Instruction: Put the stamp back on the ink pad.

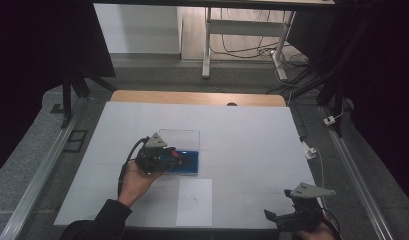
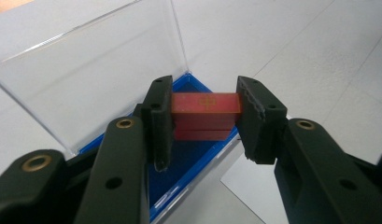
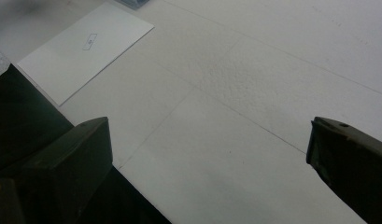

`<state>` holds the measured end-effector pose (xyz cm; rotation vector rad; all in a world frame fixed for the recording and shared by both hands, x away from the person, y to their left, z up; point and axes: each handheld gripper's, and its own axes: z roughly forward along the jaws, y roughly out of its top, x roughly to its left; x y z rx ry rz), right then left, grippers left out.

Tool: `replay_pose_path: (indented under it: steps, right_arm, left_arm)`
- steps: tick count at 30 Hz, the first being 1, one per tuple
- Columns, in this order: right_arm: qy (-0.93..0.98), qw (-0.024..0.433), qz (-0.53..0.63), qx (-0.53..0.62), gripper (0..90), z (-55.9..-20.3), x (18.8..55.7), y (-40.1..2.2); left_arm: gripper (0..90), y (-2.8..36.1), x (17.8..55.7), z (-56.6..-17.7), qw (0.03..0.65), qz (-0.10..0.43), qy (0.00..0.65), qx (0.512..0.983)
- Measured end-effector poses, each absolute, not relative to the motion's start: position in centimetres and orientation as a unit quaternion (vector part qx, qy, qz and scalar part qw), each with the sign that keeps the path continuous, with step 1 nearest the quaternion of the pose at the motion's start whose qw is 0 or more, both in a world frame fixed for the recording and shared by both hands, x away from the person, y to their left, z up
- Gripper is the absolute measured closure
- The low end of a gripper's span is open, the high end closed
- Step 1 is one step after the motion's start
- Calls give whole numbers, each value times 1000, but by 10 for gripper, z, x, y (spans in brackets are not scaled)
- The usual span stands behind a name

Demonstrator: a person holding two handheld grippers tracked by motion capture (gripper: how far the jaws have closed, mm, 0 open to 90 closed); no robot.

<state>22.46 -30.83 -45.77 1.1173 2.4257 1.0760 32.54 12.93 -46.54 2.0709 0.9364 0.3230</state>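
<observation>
Black hand-held gripper (image 2: 205, 121) — brass rivets; dark sleeve (image 1: 99, 222)

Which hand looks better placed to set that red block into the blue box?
The left. Its gripper is shut on the red block over the blue box; the right gripper waits open at the table's near edge.

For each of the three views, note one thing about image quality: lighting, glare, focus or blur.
High view: dim, with dark edges; the white table cover is brightest. Left gripper view: red block sharp, near jaw arms soft, faint sheen on the clear lid. Right gripper view: jaws dark and blurred; the paper sheet is evenly lit.
</observation>
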Motion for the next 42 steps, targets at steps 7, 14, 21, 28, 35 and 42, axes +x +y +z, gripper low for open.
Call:
replay_pose_path:
  steps: [7,14,21,28,35,42]
  right_arm:
    - [835,130,370,385,3,-458,225,-308]
    - [835,131,369,386,3,-458,225,-308]
    - [835,132,370,385,3,-458,225,-308]
    - [836,132,370,384,3,-458,224,-308]
    - [836,132,370,383,3,-458,224,-308]
    - [836,132,370,383,3,-458,224,-308]
  left_arm:
    - [586,127,336,-472,403,124,377,825]
    - [586,125,345,-480,394,120,383,827]
    - [586,124,353,-491,382,121,391,829]
    - [585,119,355,-498,363,130,387,837]
    - [582,115,355,-502,354,137,382,843]
    - [574,115,355,-502,354,136,384,842]
